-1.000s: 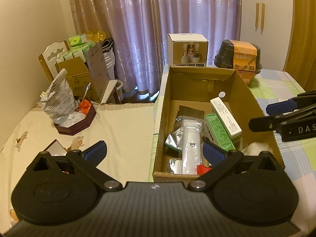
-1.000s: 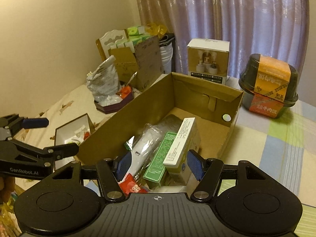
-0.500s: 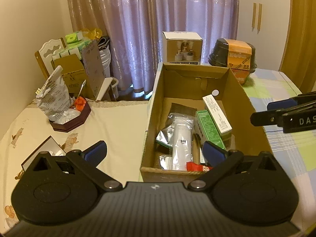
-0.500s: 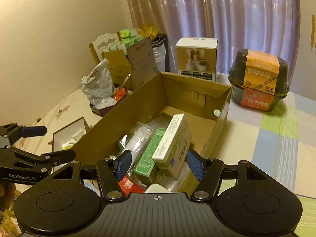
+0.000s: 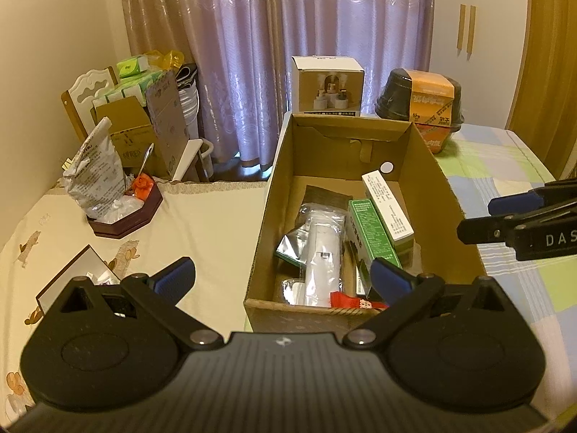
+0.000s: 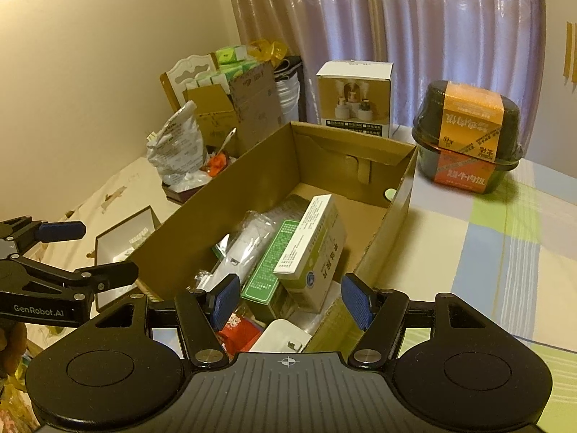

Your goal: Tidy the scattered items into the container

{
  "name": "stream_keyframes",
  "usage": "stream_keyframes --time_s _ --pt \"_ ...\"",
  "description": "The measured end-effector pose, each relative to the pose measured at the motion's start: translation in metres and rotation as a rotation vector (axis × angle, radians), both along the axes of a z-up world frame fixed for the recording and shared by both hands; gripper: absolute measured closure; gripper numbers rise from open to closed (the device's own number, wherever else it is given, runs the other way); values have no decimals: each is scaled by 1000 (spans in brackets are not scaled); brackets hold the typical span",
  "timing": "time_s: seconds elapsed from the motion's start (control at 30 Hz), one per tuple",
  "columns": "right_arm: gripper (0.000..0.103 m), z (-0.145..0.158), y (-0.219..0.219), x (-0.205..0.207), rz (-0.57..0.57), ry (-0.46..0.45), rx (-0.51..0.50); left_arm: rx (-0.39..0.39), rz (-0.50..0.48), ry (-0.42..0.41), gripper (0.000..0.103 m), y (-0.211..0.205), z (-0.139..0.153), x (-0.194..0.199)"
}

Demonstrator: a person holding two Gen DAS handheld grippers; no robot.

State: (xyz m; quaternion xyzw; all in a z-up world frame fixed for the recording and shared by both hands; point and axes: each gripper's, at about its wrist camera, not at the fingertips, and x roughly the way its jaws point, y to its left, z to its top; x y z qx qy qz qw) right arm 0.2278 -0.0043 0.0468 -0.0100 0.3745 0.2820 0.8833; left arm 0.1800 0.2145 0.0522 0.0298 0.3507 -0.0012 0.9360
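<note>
We work over a bed point(image 5: 216, 223) with purple curtains point(image 5: 324, 36) behind. Nearest us, our left gripper point(image 5: 283, 278) hangs with its fingers spread wide and nothing between them, just before the near end of the box point(image 5: 447, 195). Our right gripper point(image 6: 290, 297) is likewise spread and empty, above the box's near end. Inside the box lie a red packet point(image 5: 355, 301), a white bottle point(image 5: 322, 252), a green carton point(image 5: 373, 231) and a white carton point(image 5: 387, 202). Farther left sits a tray point(image 5: 122, 220); beyond the box stands a black bowl point(image 5: 420, 97).
</note>
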Motion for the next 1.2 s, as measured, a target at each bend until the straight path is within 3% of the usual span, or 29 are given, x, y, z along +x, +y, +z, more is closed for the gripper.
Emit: stream_keyframes --time_s 0.03,0.07,0.3,0.53,0.9,1.2 --pt "14 1 -1 -1 -1 -1 -1 -2 -1 2 1 -1 0 -1" --pt "0 2 -3 -4 -6 -6 0 -5 -2 5 1 -2 0 -2" --pt "0 5 -18 -23 -21 -10 -8 -32 18 26 1 -3 0 -18" --pt "0 7 -40 -54 -81 41 -21 -65 40 45 1 -7 1 -49" --pt "0 30 -34 -102 -134 89 -53 -128 102 27 1 -13 20 -96" --pt "0 50 -28 -132 -121 53 -71 -144 117 20 1 -20 35 -128"
